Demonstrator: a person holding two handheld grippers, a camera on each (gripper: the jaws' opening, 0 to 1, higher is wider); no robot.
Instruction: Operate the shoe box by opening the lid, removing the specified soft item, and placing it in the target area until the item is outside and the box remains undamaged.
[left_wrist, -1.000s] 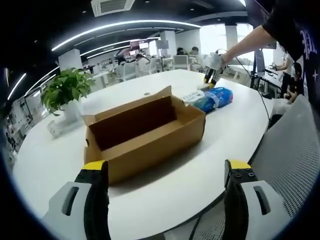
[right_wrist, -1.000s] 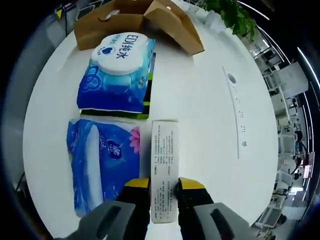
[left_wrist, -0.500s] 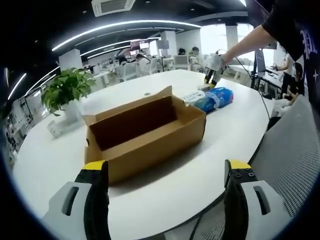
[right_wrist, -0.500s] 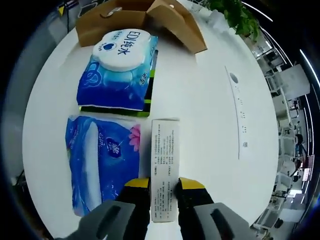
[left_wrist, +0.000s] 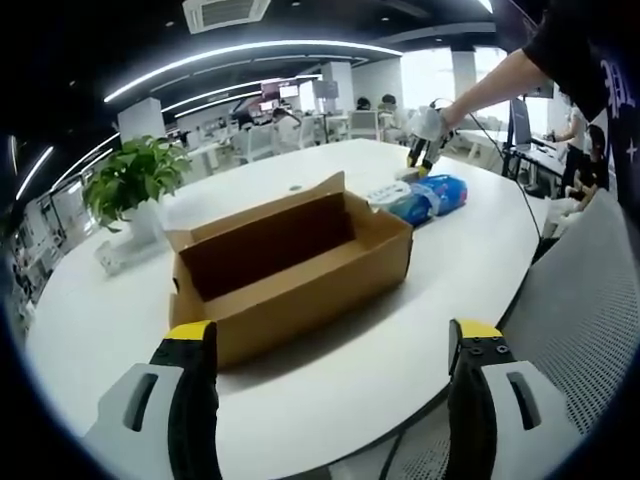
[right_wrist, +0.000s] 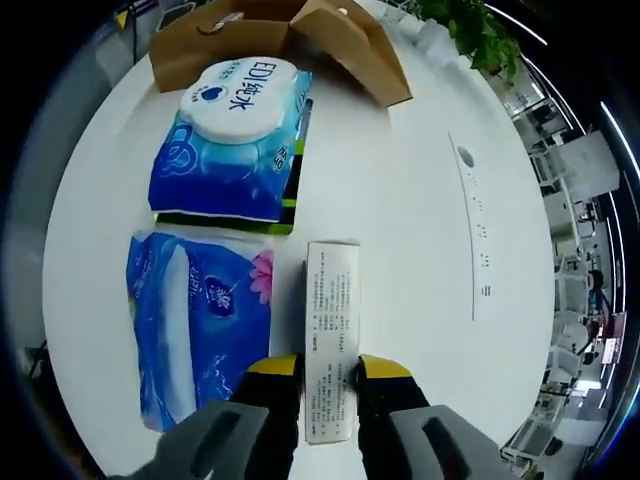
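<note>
On the white tabletop (left_wrist: 330, 385) the shoe box (left_wrist: 290, 265) stands open, left tongs (left_wrist: 330, 385) wide apart and empty near it, while right tongs (right_wrist: 328, 375) grip a white carton (right_wrist: 331, 335) beside two blue soft packs (right_wrist: 230, 140).

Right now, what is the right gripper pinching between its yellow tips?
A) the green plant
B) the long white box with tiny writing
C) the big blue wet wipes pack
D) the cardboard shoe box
B: in the right gripper view, the right gripper has its jaws closed on the near end of the long white box, while the wet wipes pack lies apart on the table.
</note>
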